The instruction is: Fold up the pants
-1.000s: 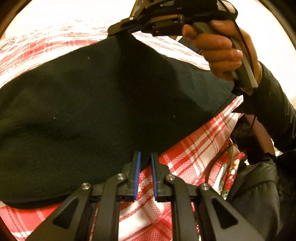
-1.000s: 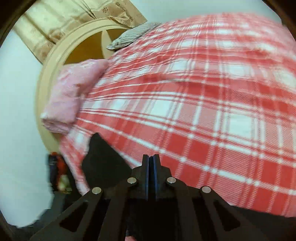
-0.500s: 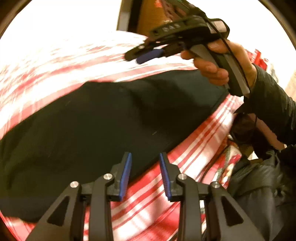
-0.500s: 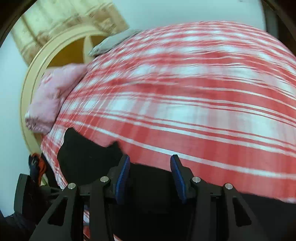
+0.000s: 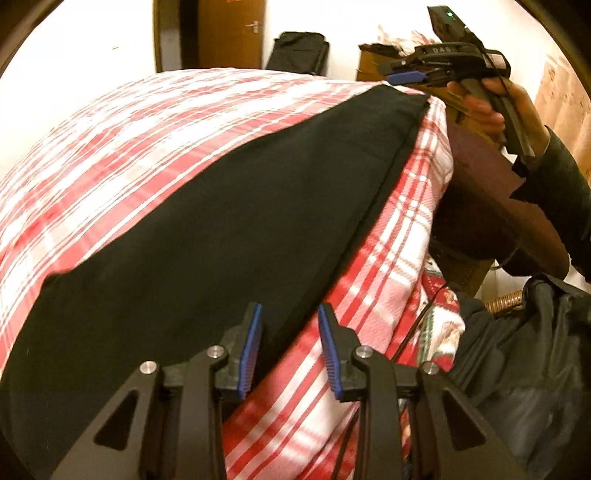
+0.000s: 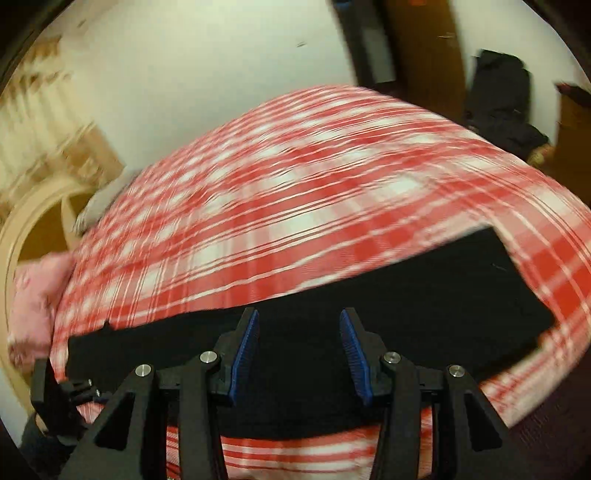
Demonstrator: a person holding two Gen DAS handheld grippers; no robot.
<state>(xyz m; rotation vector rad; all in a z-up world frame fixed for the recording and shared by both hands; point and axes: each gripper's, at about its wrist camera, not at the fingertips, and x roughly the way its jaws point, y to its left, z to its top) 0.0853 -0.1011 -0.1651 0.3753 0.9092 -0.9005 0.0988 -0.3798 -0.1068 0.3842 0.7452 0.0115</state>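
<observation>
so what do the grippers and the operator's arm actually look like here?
Both grippers, left gripper and right gripper, have black angular linkage with silver pivot bolts and ribbed blue finger pads. The right gripper's handle has white lettering, a green LED and a thin black cable. The right hand is bare, with a dark sleeve.

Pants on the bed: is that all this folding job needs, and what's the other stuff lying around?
For the job:
pants
left gripper, open
right gripper, open
plaid blanket they lie on

Just lying about:
pink pillow
dark bag by the door
</observation>
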